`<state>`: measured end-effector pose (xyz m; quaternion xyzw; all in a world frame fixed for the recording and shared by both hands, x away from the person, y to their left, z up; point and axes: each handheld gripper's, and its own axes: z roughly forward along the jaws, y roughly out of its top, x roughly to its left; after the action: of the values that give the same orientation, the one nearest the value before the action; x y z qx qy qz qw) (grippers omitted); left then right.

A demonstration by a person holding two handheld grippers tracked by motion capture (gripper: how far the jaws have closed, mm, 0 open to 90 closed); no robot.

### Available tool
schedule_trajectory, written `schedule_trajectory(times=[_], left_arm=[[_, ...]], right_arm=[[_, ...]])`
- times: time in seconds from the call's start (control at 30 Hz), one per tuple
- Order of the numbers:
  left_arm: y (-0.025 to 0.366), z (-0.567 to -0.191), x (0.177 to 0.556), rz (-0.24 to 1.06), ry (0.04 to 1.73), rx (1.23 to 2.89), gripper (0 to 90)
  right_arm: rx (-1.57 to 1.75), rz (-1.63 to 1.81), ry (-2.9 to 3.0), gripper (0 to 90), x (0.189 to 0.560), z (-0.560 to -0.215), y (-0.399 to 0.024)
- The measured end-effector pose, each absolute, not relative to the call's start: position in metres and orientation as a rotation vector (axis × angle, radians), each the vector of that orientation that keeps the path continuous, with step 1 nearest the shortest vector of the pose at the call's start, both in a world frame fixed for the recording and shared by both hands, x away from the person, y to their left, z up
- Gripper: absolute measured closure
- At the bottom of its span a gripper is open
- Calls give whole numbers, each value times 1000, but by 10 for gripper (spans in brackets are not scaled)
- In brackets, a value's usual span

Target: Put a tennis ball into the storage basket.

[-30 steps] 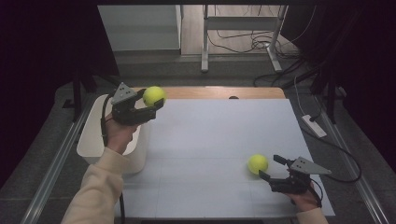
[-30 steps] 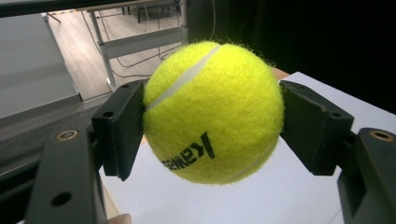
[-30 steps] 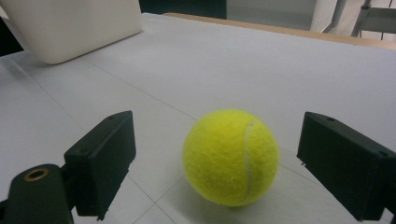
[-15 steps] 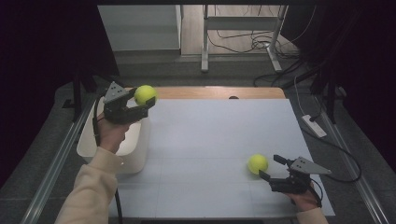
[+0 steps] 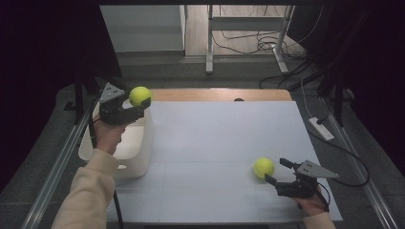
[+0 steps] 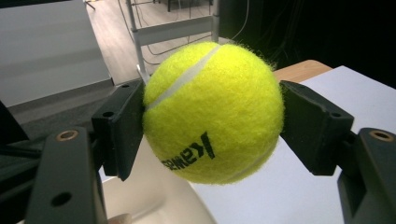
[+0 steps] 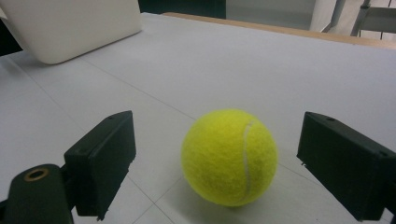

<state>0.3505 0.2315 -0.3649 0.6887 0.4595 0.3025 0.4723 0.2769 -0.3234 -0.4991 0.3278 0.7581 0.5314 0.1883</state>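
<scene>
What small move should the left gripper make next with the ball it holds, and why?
Probably open the jaws and let it drop. The left gripper grips a tennis ball above the far rim of the white bin, and the left gripper view shows the bin's hollow just below. A slight shift inward first may be safer.

White worktop with a bin and one ball resting on it

The worktop (image 5: 215, 143) has a pale, matte sheet over it, faintly marked with thin grid lines, and a strip of bare wood shows along its far edge. A white plastic bin (image 5: 136, 152) stands at its left side, its open top facing up. A yellow-green tennis ball (image 5: 263, 167) lies directly on the sheet near the front right corner, well apart from the bin, with a white seam curving down its face.
</scene>
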Motion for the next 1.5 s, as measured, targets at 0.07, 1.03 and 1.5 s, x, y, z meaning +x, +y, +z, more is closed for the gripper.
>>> schedule_trajectory(times=[0.07,1.03,1.5], left_arm=[[233,-366,351,744,1134,1685,274],[262,-379,369,782,1282,1665,274],[282,-382,371,808,1354,1660,274]], right_arm=[[923,1494,2133,117,277,-499,-323],[922,1488,2137,117,277,-499,-324],[919,1490,2135,117,277,-499,-324]])
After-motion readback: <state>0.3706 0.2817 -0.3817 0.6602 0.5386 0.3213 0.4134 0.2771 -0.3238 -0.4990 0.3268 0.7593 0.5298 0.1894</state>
